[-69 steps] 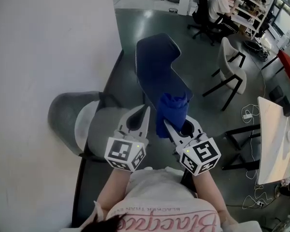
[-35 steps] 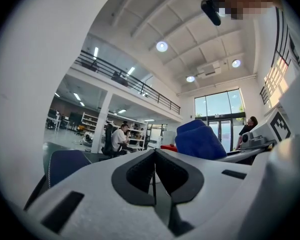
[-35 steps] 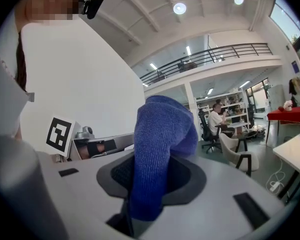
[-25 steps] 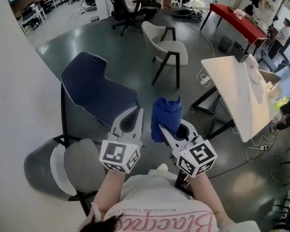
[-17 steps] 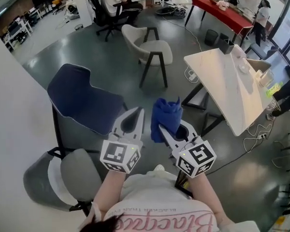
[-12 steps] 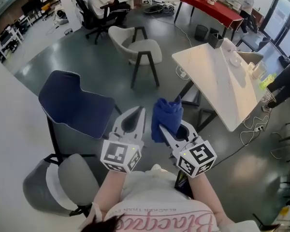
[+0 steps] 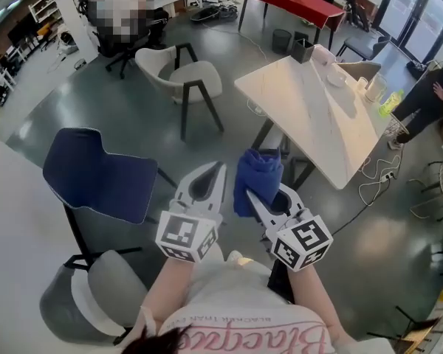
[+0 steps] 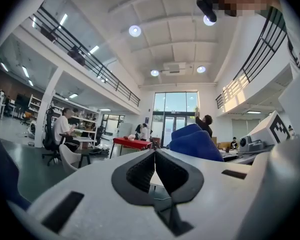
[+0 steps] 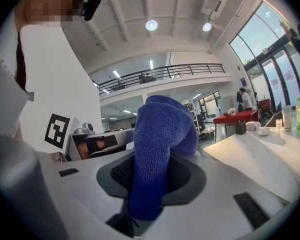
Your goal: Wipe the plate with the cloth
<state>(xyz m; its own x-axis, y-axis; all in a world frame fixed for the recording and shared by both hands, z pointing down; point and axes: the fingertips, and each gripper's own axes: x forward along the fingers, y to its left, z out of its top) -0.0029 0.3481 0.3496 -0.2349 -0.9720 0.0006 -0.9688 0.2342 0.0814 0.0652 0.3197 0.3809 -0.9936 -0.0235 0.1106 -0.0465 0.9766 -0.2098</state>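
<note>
Presently both tools are held level in front of the person, above open floor and not yet at any work surface.

Status of the left tool [image 7: 217, 169]: jaws fully together, nothing between them.

Status of the right tool [image 7: 255, 196]: jaws clamped on the blue cloth [image 7: 259, 175], which bunches up over the jaw tips.

Task item: no plate is confirmed. A white desk [image 7: 310, 116] stands in the upper right of the head view, well apart from both tools. Its long axis runs from right of centre up toward the top of the frame. Small objects sit at its far end, among them a low white dish [image 9: 263, 131] at the right edge of the right gripper view. This may be the plate, but it is too small to be sure.

Assessment: wiping has not begun. The desk lies up and right of the tools, so the cloth-bearing right tool is the nearer one. The approach would need to run along the desk's length to that far end. The empty left tool is free to steady the plate.
</note>
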